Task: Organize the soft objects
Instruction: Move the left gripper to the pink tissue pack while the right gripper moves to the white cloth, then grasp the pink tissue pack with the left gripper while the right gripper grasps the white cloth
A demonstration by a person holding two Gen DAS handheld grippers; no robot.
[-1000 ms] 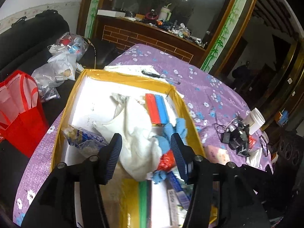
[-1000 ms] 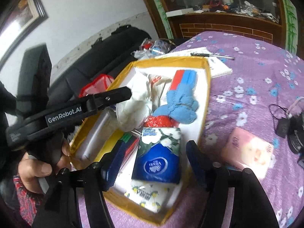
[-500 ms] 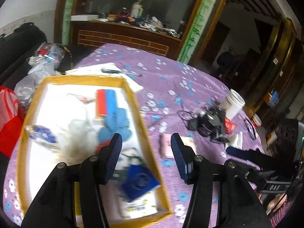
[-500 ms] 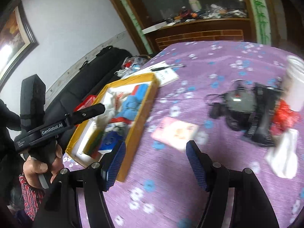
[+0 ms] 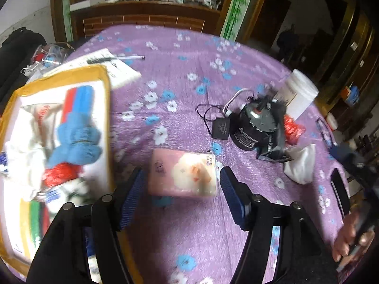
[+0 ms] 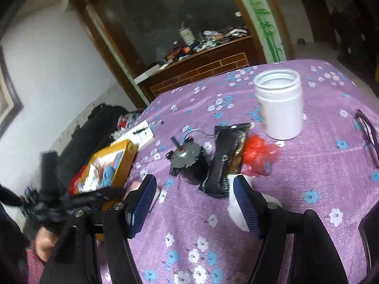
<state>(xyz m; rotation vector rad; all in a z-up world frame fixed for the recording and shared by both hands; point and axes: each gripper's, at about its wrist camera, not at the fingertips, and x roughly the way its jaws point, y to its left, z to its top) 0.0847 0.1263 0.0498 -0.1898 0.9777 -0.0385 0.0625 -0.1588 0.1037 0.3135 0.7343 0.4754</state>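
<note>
While the pink tissue pack [image 5: 182,174] lies flat on the purple flowered cloth [image 5: 180,80], just beside the yellow-rimmed box [image 5: 107,127], the left gripper [image 5: 181,197] hangs over its near edge, jaws opening, the pack between the pads but untouched. To my eye the pick-up is the step in hand: let the jaws spread past the pack's width, come down square so the pads meet its short sides, squeeze lightly since it will give, then lift clear of the box rim before carrying it in.

Inside the box already sit a blue knitted toy [image 5: 75,139], white cloth and other packets, so free room looks scarce. The right gripper [image 6: 191,203] points further along the table, jaws apart and holding nothing, with a white crumpled bag [image 6: 236,209] behind one pad. Close by stand a black motor [image 5: 254,125] with trailing wires, a red plastic scrap [image 6: 259,156] and a white jar [image 6: 279,104]; the wires could snag a careless sweep.
</note>
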